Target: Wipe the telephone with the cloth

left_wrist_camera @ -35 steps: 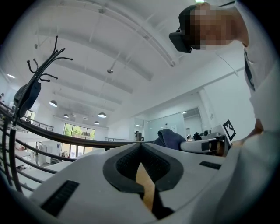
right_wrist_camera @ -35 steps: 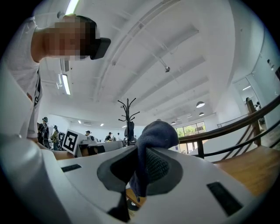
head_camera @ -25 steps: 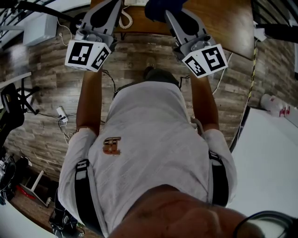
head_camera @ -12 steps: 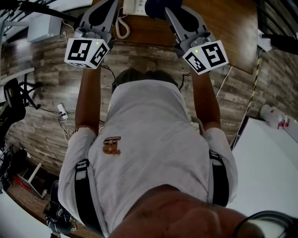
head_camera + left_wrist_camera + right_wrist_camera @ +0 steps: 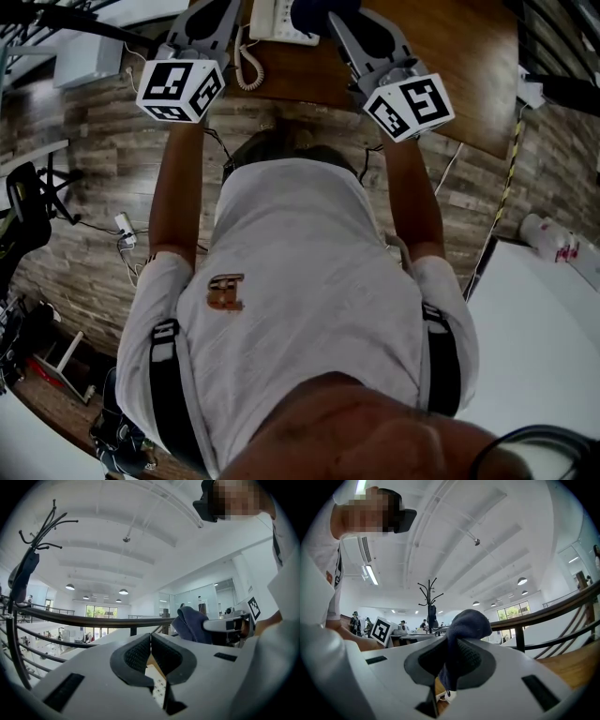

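A white telephone [image 5: 275, 20] with a coiled cord [image 5: 248, 58] stands on the brown wooden table [image 5: 459, 52] at the top edge of the head view. My right gripper [image 5: 451, 660] is shut on a dark blue cloth [image 5: 464, 630], which bulges out above its pads. In the head view the cloth [image 5: 314, 13] hangs just right of the telephone. My left gripper [image 5: 150, 649] is shut with its pads pressed together and nothing between them. A bit of the white keypad [image 5: 157, 687] shows below its jaws. Both marker cubes, left [image 5: 181, 89] and right [image 5: 410, 106], sit at the table's near edge.
The person's torso fills the middle of the head view above a wood-plank floor. Cables and a plug [image 5: 125, 234] lie at the left, a white box [image 5: 89, 56] at the upper left. A white surface [image 5: 553, 328] and a bottle [image 5: 551, 211] are at the right. A railing [image 5: 93, 619] and coat rack [image 5: 429, 595] stand beyond.
Both grippers have moved forward over the table's near edge. The telephone has come further into the head view. The cloth stays in the right gripper.
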